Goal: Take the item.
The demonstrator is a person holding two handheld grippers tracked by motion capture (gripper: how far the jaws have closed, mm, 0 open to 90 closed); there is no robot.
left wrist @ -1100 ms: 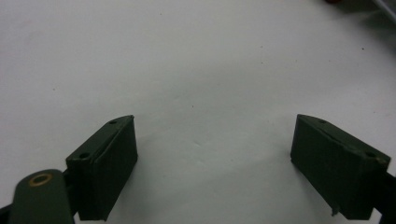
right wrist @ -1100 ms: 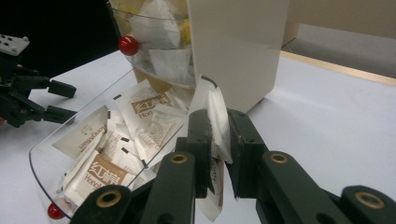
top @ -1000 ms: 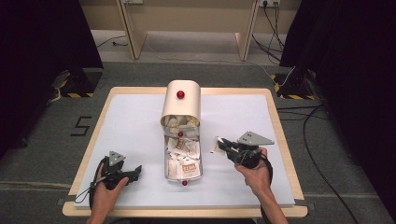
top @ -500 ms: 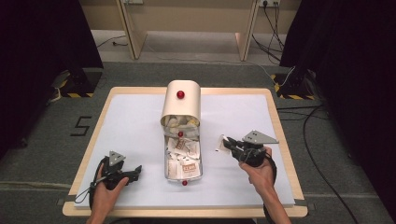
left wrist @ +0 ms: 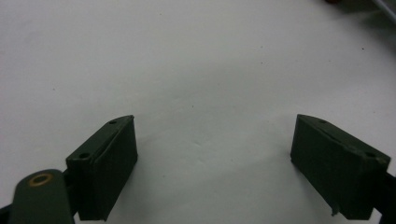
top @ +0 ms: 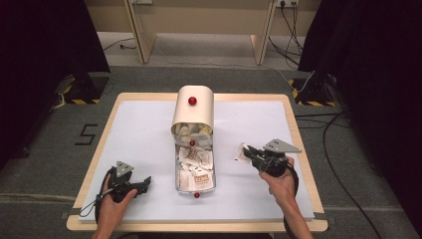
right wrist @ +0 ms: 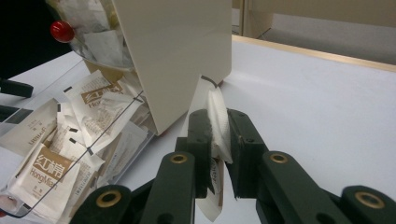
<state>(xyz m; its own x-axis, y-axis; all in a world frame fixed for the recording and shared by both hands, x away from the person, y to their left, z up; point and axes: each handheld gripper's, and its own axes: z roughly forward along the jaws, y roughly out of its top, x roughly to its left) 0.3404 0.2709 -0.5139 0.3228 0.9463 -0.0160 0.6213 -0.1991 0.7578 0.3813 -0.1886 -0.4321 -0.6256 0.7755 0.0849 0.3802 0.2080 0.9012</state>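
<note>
On the left of the desk (top: 144, 124), the left gripper (top: 144, 182) lies low at about eight o'clock from the open tray, its fingers (left wrist: 105, 161) spread wide with nothing between them, only bare white desk surface under and ahead of them in the left gripper view. The room around it is free: white surface runs to the wooden edge at nine o'clock and forward toward twelve, and the nearest thing is the tray at its two o'clock, apart from it. In the middle stands a cream dispenser box (top: 193, 110) with a rounded top and a red knob (top: 192, 101); its mouth faces six o'clock and is stuffed with sachets. Touching that mouth, a clear tray (top: 195, 185) reaches toward the person, holding a loose heap of white and brown-printed sachets (top: 195, 167), with a second red knob (top: 196, 195) at its near end. To the right, at about three o'clock from the tray and clear of it, the right gripper (top: 245, 152) points toward nine o'clock, its fingers (right wrist: 201, 140) closed narrowly on a white sachet (right wrist: 217, 122) that stands on edge between them, just beside the box's cream wall in the right gripper view. Beyond it open desk runs to the edge at three o'clock.
</note>
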